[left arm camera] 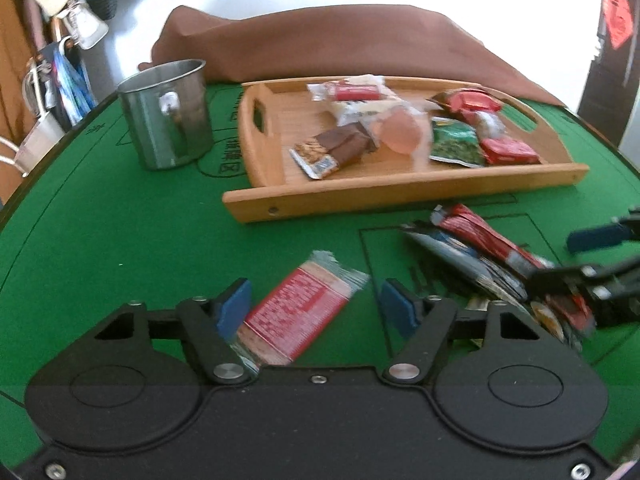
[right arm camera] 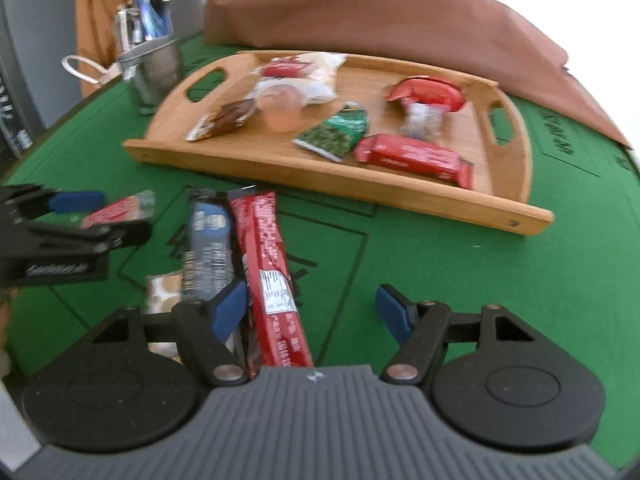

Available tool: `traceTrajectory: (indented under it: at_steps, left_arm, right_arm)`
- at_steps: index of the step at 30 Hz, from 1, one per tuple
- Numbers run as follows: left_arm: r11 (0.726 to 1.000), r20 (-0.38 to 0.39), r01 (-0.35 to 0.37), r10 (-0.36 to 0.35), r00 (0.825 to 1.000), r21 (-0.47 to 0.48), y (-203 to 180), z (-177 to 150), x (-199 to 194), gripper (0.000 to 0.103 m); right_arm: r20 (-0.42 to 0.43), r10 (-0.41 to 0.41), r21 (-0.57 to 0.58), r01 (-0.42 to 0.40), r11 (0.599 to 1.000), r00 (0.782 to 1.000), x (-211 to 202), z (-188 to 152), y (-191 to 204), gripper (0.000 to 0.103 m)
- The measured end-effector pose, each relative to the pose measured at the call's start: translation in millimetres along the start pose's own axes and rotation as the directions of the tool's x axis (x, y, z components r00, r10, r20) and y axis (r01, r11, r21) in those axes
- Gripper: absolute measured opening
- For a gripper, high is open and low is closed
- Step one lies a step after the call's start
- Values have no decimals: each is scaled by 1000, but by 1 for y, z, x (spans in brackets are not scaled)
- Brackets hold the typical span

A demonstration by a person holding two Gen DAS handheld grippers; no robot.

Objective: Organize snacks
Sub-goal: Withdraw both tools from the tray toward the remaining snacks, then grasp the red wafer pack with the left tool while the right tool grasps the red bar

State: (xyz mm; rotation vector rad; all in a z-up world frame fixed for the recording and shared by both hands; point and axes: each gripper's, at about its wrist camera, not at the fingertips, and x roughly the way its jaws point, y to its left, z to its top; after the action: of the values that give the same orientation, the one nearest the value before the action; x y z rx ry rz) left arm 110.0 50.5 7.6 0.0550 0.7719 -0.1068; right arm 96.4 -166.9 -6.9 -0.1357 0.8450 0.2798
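Observation:
A red and pink wrapped snack bar [left arm camera: 298, 312] lies on the green table mat [left arm camera: 120, 220] between the pads of my left gripper [left arm camera: 316, 308]. The left pad is at its edge, the right pad stands apart, and the gripper is open. My right gripper [right arm camera: 312, 312] is open over a long red packet [right arm camera: 266, 256], which lies close to its left pad, beside a blue packet [right arm camera: 208, 240]. A wooden tray [left arm camera: 360, 196] [right arm camera: 320, 176] behind holds several wrapped snacks. Each gripper shows in the other's view: the left gripper [right arm camera: 104, 218] and the right gripper [left arm camera: 568, 258].
A steel mug [left arm camera: 168, 116] [right arm camera: 156, 72] stands left of the tray. A brown cloth [left arm camera: 340, 44] [right arm camera: 380, 16] is heaped behind the tray. A small beige packet [right arm camera: 164, 292] lies under the right gripper's left finger. Hanging items crowd the far left.

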Motion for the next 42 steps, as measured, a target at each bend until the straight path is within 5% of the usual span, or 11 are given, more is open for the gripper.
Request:
traceTrajectory:
  at_steps: [10, 32, 42]
  left_arm:
    - [998, -7, 49, -49, 999, 43, -12, -12, -14, 66]
    - [999, 23, 31, -31, 999, 12, -13, -17, -15, 65]
    - [999, 29, 31, -31, 999, 9, -12, -18, -16, 65]
  right_arm:
    - [27, -41, -37, 42, 998, 999, -4, -9, 7, 76]
    - [163, -30, -41, 37, 998, 986, -10, -32, 17, 71]
    - [200, 10, -146, 20, 989, 980, -14, -38, 31, 37]
